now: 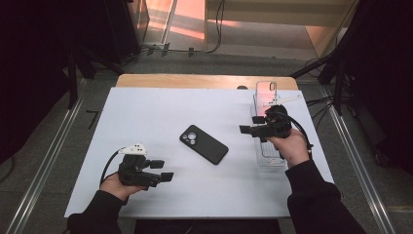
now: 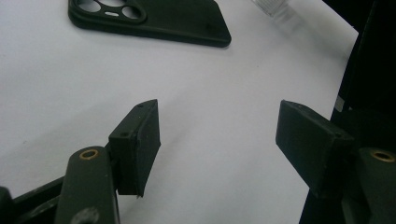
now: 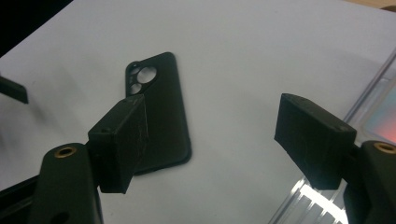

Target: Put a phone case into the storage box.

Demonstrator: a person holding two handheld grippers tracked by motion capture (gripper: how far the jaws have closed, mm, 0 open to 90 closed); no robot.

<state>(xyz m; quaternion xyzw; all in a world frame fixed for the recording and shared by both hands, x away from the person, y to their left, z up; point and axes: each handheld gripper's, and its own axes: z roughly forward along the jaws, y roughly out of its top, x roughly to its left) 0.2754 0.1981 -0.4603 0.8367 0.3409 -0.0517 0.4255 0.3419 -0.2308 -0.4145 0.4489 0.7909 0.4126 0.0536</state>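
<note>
Two grippers are mine here, and both have their fingers spread with nothing between them. My left gripper [image 1: 162, 170] rests low at the near left of the surface [image 1: 146, 112]. My right gripper [image 1: 251, 125] hangs over the clear tray [image 1: 271, 157] at the right edge, pointing inward. The case [image 1: 203, 144], black and flat, lies face down in the middle of the surface, between my two hands and apart from both. Its camera cut-outs are at the far left end.

From my right gripper view the case [image 3: 161, 116] sits ahead and partly behind my left-hand finger [image 3: 119, 144], so I judge the reach for it is the step in hand.

To do it well, I would bring the right gripper [image 3: 212, 116] down low and square to the case's long edges. That way one finger lands on each side rather than on top. The case is thin and lies flat, so a pinch from above may only skid it along. Coming in at the near corner and tipping it up a little should give the fingers an edge to bite. I should close gently, since a soft case will bow under a hard squeeze.

My left gripper [image 2: 219, 121] faces the case [image 2: 154, 21] too. It could steady the far edge if the case slides.
</note>
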